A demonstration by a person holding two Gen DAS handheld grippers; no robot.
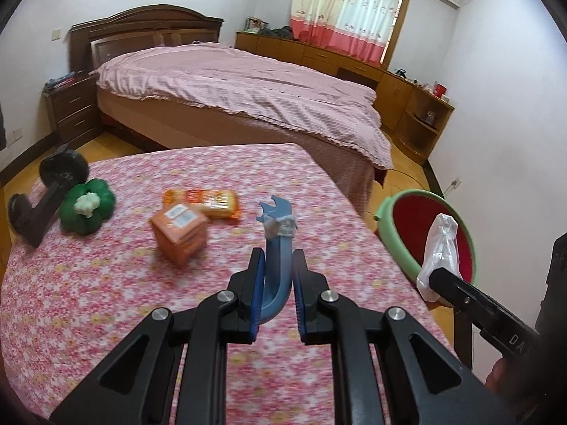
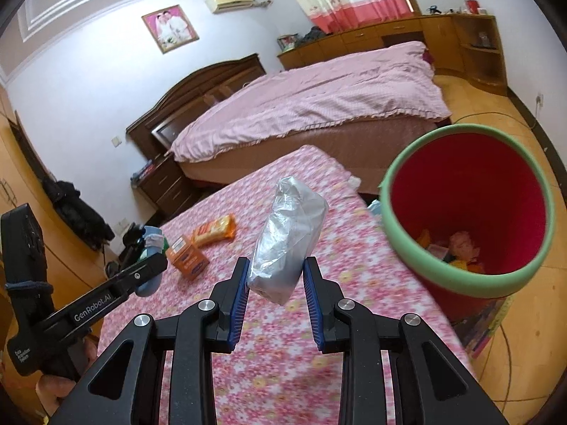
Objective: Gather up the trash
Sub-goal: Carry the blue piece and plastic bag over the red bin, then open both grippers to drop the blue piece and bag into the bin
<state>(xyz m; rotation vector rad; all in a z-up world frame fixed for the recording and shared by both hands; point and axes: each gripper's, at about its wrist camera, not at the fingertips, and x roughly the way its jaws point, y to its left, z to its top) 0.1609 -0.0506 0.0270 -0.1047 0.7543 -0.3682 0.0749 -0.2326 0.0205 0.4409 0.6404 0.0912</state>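
My left gripper (image 1: 278, 265) is shut on a blue plastic hook-shaped piece (image 1: 277, 248) with tape around it, held above the flowered tablecloth (image 1: 106, 301). My right gripper (image 2: 275, 276) is shut on a crumpled clear plastic wrapper (image 2: 288, 239), held above the table's right part, left of the bin. The bin (image 2: 471, 283) has a green rim and a red inside, with several bits of trash at its bottom; it also shows in the left wrist view (image 1: 393, 244). An orange carton (image 1: 179, 235) and an orange snack packet (image 1: 209, 202) lie on the table.
A green toy pepper (image 1: 86, 205) and a black dumbbell-like object (image 1: 46, 191) sit at the table's far left. A bed with a pink cover (image 1: 248, 88) stands beyond the table. Wooden cabinets (image 1: 407, 102) line the far wall. A cable runs on the floor (image 2: 496, 347) by the bin.
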